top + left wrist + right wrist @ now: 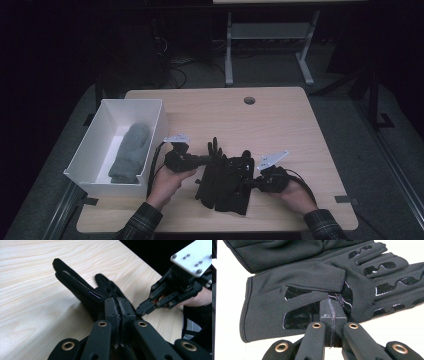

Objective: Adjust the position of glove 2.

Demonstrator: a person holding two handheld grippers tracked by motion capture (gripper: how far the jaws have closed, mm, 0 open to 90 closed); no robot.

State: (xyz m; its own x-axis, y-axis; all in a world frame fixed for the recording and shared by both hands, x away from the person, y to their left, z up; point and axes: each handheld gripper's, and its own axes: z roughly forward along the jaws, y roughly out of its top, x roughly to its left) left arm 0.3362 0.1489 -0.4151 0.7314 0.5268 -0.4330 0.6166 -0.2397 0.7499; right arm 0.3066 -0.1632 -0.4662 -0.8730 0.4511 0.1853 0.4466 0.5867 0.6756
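Black fabric gloves point(223, 181) with glossy grip patches lie low at frame centre on the pale wooden table point(280, 120). Left gripper point(206, 160) and right gripper point(250, 183) each have jaws pressed together, pinching glove fabric. Judged step: handling the pair for packing. Next move likely calls for lifting them toward the white box point(95, 135) holding a grey mitten point(130, 152), left of centre.

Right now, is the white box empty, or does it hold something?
Not empty. A grey mitten lies flat on the floor of the white box, at the table's left edge.
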